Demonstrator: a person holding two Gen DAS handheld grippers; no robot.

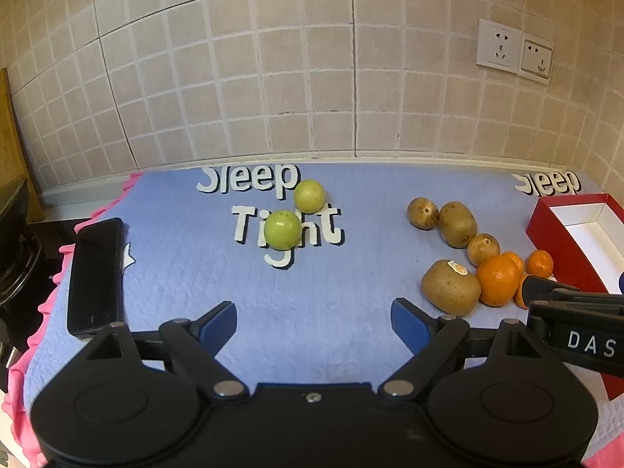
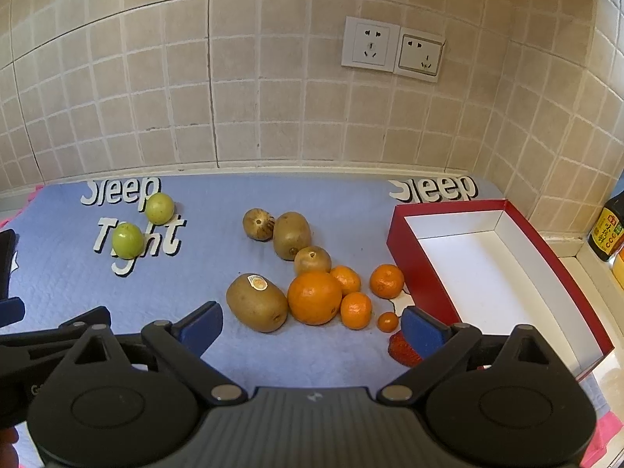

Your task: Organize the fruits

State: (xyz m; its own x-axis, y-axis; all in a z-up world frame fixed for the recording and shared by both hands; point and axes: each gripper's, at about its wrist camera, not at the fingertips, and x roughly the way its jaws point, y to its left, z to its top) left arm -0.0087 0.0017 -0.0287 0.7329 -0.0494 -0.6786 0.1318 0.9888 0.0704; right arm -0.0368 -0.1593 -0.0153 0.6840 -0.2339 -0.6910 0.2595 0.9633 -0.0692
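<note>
A quilted mat (image 2: pixel 195 351) is lying over the tabletop, running back to the tiled wall (image 2: pixel 273 117), where two sockets (image 2: pixel 392 48) are sitting above its right part. Two round fruits (image 2: pixel 142 224) are resting on the mat's printed lettering (image 2: pixel 136 234) toward the left, one just behind the other. A phone (image 1: pixel 97 275) is lying at the mat's left edge. Kiwis (image 2: pixel 290 234) are sitting in a cluster near the middle, with another kiwi (image 2: pixel 255 302) in front of them, touching a large orange (image 2: pixel 314 296). Smaller oranges (image 2: pixel 370 292) are crowding to its right, beside an open box (image 2: pixel 409 257). Bottles (image 2: pixel 606 230) are standing on a ledge right of the box.
</note>
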